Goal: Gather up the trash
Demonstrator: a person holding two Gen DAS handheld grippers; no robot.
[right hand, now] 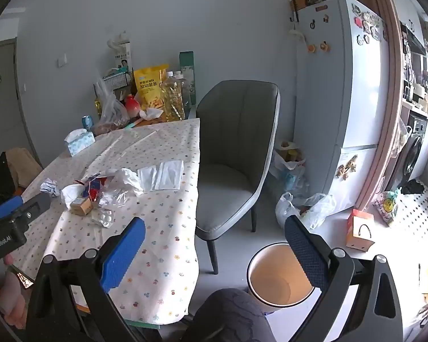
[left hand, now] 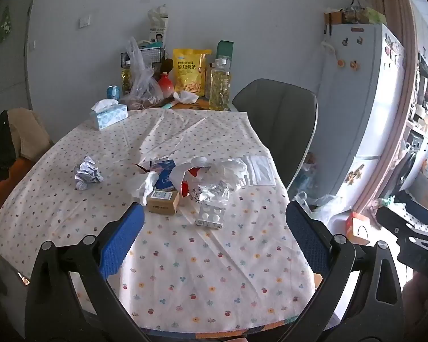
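Trash lies in a pile mid-table: a crumpled paper ball, a small brown box, a white pill blister, clear wrapping, white tissues and a blue and red carton. The pile also shows in the right wrist view. An empty white bin stands on the floor by the table. My left gripper is open and empty, short of the pile. My right gripper is open and empty, above the table's right edge and the bin.
A tissue box, oil bottles, a yellow snack bag and a plastic bag stand at the table's far end. A grey chair is right of the table. A fridge and floor bags are beyond.
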